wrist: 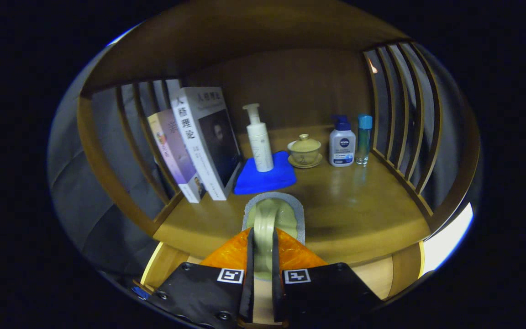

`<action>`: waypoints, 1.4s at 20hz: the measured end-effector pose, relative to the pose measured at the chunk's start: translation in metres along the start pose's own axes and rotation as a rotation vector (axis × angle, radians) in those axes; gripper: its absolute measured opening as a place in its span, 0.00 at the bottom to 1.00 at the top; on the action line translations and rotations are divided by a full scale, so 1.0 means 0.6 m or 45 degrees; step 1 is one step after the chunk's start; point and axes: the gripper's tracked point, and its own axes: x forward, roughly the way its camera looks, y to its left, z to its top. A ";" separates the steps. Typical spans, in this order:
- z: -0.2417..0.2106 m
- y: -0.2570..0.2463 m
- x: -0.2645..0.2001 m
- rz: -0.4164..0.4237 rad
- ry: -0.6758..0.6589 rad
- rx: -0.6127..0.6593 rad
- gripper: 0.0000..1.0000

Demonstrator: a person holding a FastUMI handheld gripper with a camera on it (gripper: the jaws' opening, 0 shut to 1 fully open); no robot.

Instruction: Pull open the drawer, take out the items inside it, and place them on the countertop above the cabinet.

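The gripper [263,242] pinches a pale green, grey-edged flat item [273,214] edge-on between its fingers, poised just over the front of the brown wooden worktop [359,205], the blue cloth [266,176] straight ahead.

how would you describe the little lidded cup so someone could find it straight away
Look at the wooden countertop with slatted side rails, beyond the gripper, whose fingers are shut on a pale green item. Along the back stand a white pump bottle on a blue cloth and a white bottle with a blue cap. Between them sits the lidded cup, the only squat, yellowish ceramic piece, on its own saucer.
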 end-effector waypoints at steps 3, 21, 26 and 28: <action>0.013 -0.001 0.032 -0.005 0.022 0.010 0.18; 0.035 0.029 -0.127 0.008 -0.458 -0.138 0.98; -0.015 0.021 -0.203 -0.045 -0.566 -0.166 0.98; -0.040 0.016 -0.230 -0.060 -0.607 -0.170 0.98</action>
